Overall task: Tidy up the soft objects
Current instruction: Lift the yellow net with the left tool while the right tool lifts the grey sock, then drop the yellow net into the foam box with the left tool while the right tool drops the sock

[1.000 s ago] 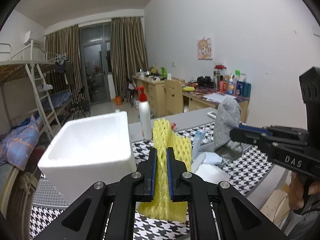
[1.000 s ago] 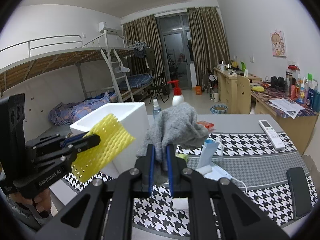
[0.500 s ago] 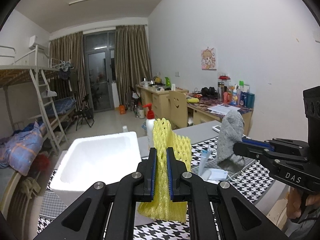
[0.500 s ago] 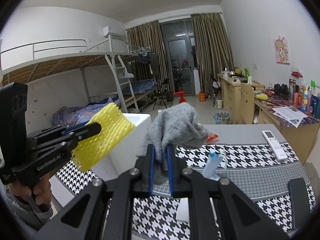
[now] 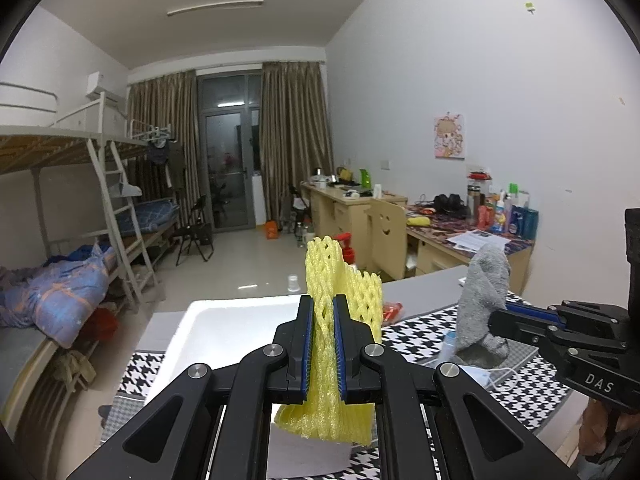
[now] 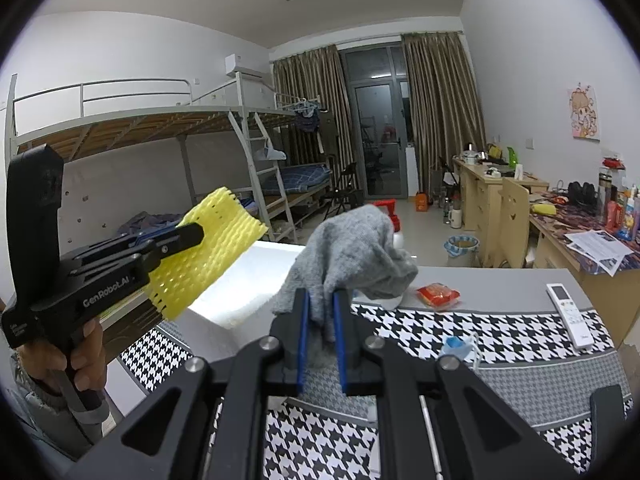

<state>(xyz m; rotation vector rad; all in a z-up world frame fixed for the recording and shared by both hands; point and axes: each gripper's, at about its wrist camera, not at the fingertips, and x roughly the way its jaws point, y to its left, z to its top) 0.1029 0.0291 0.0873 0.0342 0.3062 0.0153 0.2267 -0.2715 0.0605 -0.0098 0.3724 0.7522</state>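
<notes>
A person's left gripper (image 5: pixel 321 344) is clamped on a yellow foam net sleeve (image 5: pixel 344 308), its blue-lined fingers (image 5: pixel 306 352) pressed flat against the mesh, which sticks up above them and hangs below. The sleeve is held in the air over the near edge of an open white foam box (image 5: pixel 224 320) standing on the counter (image 6: pixel 500 284).

Beside it, the right gripper (image 6: pixel 320 340) is closed on a grey knitted cloth (image 6: pixel 356 252); the fabric is bunched between the fingers (image 6: pixel 301 344) and flops forward over their tips, clear of the counter. A hand (image 6: pixel 76 364) wrapped round the left gripper's handle shows at the edge of the right wrist view.

A black-and-white houndstooth mat (image 6: pixel 500 340) covers the front of the counter. On the bare grey surface behind it lie a white remote control (image 6: pixel 570 316) and a small red packet (image 6: pixel 438 294); a pale blue item (image 6: pixel 456 346), possibly a face mask, lies on the mat. A red-capped pump bottle (image 6: pixel 390 216) stands behind the cloth, mostly hidden. Bunk beds (image 6: pixel 160 128) line the far wall.
</notes>
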